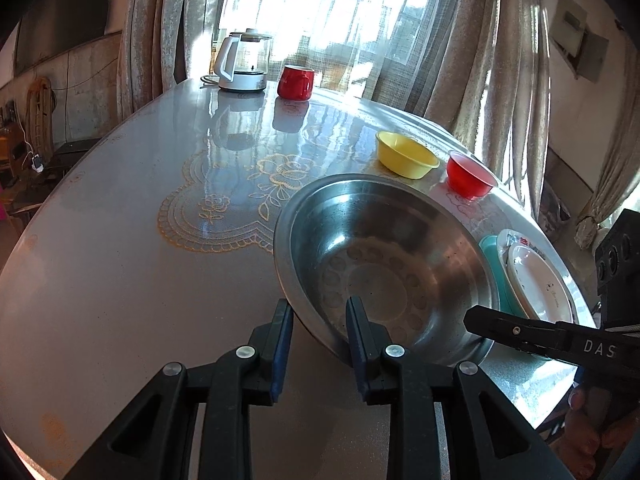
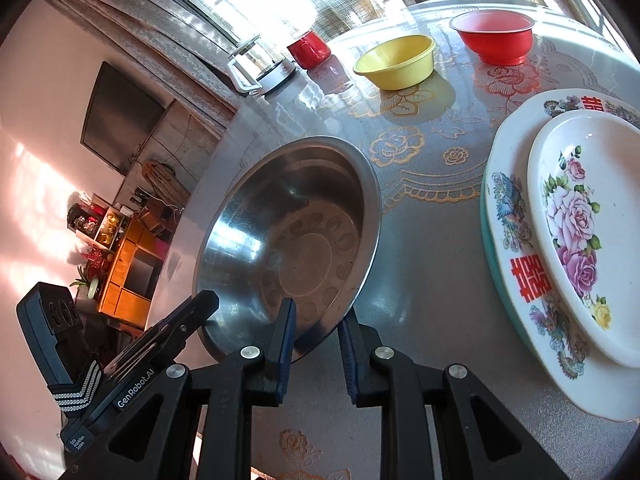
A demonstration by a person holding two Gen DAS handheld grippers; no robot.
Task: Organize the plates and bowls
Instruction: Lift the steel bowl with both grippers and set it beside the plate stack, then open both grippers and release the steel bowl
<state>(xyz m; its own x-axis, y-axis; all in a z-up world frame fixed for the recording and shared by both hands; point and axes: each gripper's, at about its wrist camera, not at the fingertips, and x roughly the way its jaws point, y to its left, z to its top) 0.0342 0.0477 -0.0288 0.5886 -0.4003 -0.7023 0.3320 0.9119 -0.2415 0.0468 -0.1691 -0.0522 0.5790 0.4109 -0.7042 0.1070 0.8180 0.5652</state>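
A wide steel basin (image 1: pixel 384 248) (image 2: pixel 288 216) sits on the round table (image 1: pixel 120 260). My left gripper (image 1: pixel 318 308) straddles its near-left rim, one pad outside and one on the inner wall, shut on it. My right gripper (image 2: pixel 318 316) clamps the opposite side of the rim the same way. Each gripper also shows at the edge of the other's view: the right gripper (image 1: pixel 474 318), the left gripper (image 2: pixel 208 300). Beyond the basin stand a yellow bowl (image 1: pixel 406 154) (image 2: pixel 396 62) and a red bowl (image 1: pixel 470 174) (image 2: pixel 496 36). Stacked plates (image 2: pixel 588 232) (image 1: pixel 536 280) lie to the right.
The plate stack is a white floral plate on a larger plate with red characters (image 2: pixel 516 248), over a teal plate (image 1: pixel 494 264), near the table's right edge. A red mug (image 1: pixel 296 82) and a glass kettle (image 1: pixel 244 62) stand at the far side by the curtained window.
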